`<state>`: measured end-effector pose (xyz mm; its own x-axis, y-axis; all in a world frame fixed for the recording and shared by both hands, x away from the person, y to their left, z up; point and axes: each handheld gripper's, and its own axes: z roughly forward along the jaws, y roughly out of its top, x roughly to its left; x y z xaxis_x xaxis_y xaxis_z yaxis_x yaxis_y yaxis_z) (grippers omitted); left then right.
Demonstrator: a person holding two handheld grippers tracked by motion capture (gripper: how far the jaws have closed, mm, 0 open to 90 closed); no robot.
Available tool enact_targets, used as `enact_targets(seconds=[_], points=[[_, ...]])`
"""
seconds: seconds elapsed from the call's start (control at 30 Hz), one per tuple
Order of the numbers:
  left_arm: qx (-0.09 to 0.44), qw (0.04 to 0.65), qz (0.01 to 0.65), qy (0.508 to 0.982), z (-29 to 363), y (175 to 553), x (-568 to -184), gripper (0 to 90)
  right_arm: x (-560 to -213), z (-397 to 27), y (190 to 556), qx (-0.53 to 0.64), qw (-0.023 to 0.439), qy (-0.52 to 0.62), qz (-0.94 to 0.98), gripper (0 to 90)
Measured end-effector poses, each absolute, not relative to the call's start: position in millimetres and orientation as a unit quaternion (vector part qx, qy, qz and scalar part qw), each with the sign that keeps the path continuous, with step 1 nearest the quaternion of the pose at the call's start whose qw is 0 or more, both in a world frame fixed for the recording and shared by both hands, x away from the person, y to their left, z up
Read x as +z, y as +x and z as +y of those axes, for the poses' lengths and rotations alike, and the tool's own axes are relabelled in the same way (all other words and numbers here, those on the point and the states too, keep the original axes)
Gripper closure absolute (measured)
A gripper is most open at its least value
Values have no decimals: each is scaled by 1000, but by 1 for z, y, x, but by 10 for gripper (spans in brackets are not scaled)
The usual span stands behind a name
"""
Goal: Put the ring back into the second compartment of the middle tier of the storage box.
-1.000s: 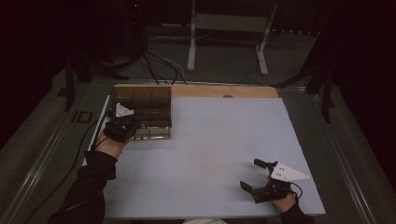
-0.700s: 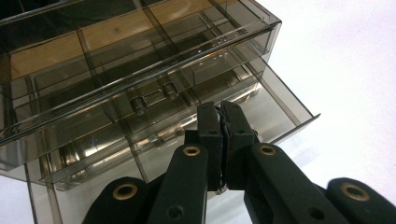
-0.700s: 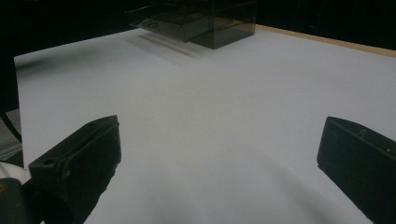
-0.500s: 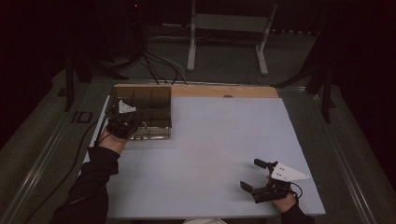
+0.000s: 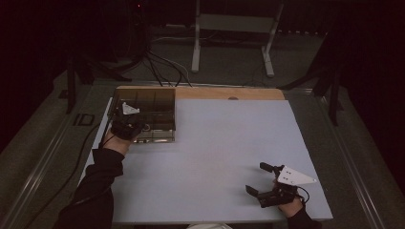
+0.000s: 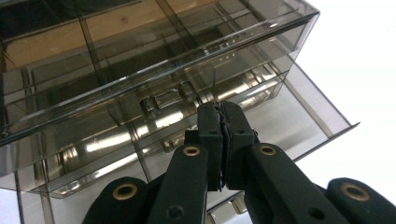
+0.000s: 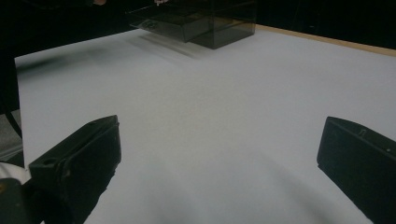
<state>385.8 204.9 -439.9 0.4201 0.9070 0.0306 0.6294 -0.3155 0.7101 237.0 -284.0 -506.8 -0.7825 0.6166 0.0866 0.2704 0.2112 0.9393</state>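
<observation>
Having crept forward over the last second, left gripper now sitting at the near left corner of the box, with the hand and dark sleeve trailing back from it toward the near table edge. Showing, in the left gripper view, jaws pressed together with no gap, tips lying against the smoky clear front of the drawer; cannot tell whether any thin part of that front is pinched between them. Sliding out past the jaws, drawer standing partly open from the box body, its far corner jutting to the right of the gripper. Glinting just beyond the tips, behind the clear wall, shiny metal cylinders lying inside the drawer. Crossing above the tips, dividers splitting the upper level into compartments.

Resting well apart from all this, right gripper lying at the near right of the white table, grey plate on top, jaws spread wide and holding nothing. Looking along those jaws in the right gripper view, bare tabletop between them and the box far ahead to the left.
</observation>
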Motion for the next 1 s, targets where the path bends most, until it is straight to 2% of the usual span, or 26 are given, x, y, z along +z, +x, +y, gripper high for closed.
enact_targets(seconds=[0.63,0.83,0.87,0.97,1.0], points=[[204,304,499,786,205,395,-453,900,-508,-284,237,555,154,292,763,0],[199,317,511,774,207,398,-452,888,-508,-284,237,555,153,293,763,0],[193,318,518,770,208,399,-453,875,-508,-284,237,555,153,293,763,0],[181,317,525,769,210,401,-455,693,-508,-284,237,555,153,293,763,0],[181,317,525,769,210,401,-455,661,-508,-284,237,555,153,293,763,0]])
